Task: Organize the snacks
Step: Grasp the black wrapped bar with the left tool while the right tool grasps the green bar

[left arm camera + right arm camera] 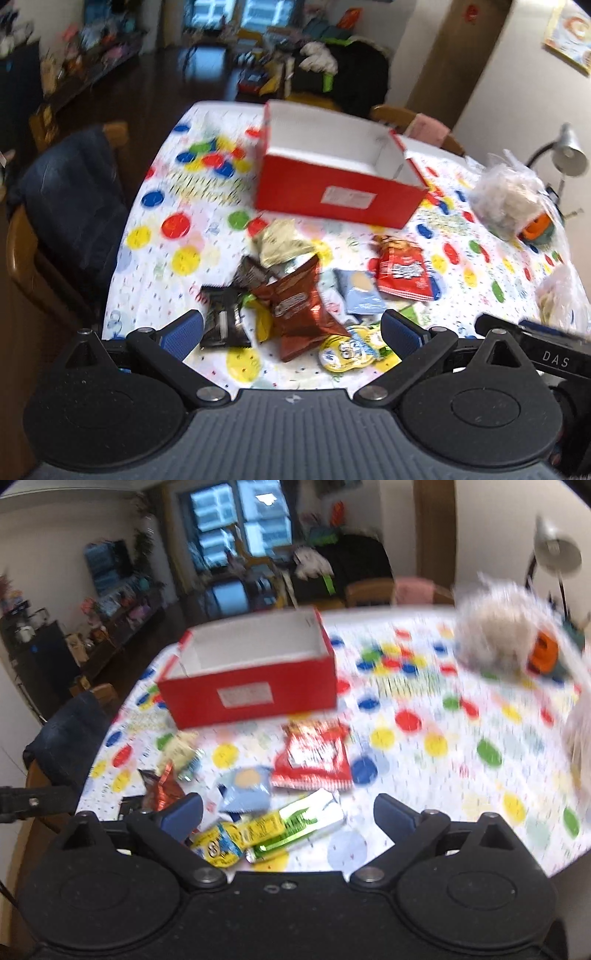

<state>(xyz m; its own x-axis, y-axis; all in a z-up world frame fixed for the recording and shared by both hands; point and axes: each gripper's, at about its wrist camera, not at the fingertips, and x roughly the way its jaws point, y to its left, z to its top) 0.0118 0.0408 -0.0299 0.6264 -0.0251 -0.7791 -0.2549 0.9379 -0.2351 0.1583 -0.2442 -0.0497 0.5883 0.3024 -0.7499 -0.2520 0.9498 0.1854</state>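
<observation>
Between the jaws:
Left gripper (291,332): standing apart, holding nothing; copper snack bag (295,306) lying lengthwise toward red box (332,192).
Right gripper (288,814): standing apart, holding nothing; green wrapper (295,827) lying crosswise.
Writing: "DAS" showing on black part (554,360).

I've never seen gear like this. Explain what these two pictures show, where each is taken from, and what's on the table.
Each picture comes from a camera on a hand-held claw, looking along its two fingers. One shows the left claw, the other the right claw. Both are open and hold nothing. On the dotted tablecloth stands an open, empty red box. In front of it lie loose snack packets, such as a red bag, a light blue packet and a brown bag.
</observation>
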